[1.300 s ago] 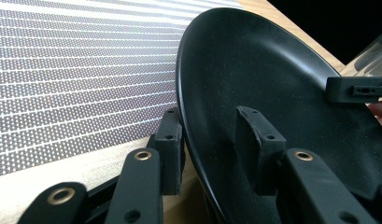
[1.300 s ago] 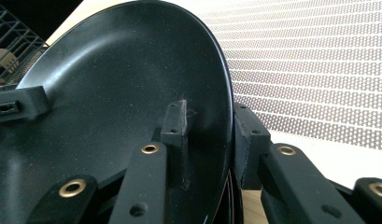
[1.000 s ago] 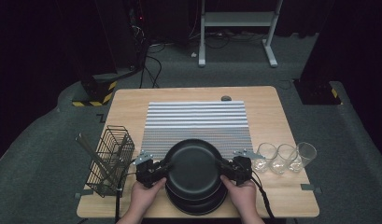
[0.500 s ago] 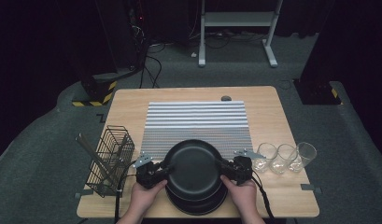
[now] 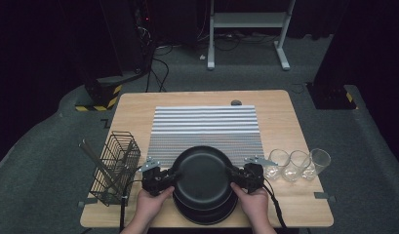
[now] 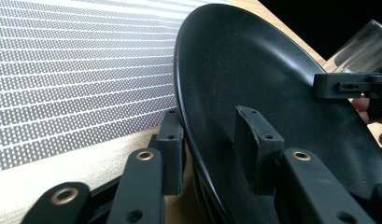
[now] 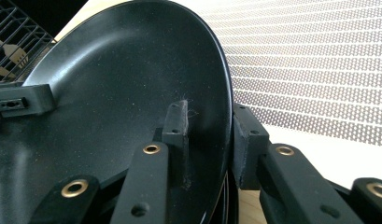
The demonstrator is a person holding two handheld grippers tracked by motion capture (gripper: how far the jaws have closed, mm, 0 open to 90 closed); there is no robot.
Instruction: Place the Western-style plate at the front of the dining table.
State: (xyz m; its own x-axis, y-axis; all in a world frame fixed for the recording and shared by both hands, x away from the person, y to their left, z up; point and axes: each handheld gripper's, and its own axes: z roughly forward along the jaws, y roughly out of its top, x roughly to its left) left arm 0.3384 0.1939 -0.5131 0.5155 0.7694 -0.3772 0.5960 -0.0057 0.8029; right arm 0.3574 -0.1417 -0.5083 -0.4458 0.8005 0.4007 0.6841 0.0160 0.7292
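Observation:
A black plate (image 5: 203, 173) is held over a stack of black plates (image 5: 207, 215) at the table's near edge. My left gripper (image 5: 175, 176) is shut on its left rim, and my right gripper (image 5: 234, 175) is shut on its right rim. In the left gripper view the plate (image 6: 254, 79) passes between the jaws of the left gripper (image 6: 212, 140), one pad under the rim and one on the inner face. These jaws have just closed a little further on the rim. In the right gripper view the right gripper (image 7: 209, 135) clamps the plate (image 7: 118, 79) the same way.
A striped mat (image 5: 204, 126) lies behind the plates. A wire basket (image 5: 114, 168) holding utensils stands at the left. At the right, three clear glasses (image 5: 298, 165) stand in a row. The wooden table (image 5: 138, 107) ends just below the hands.

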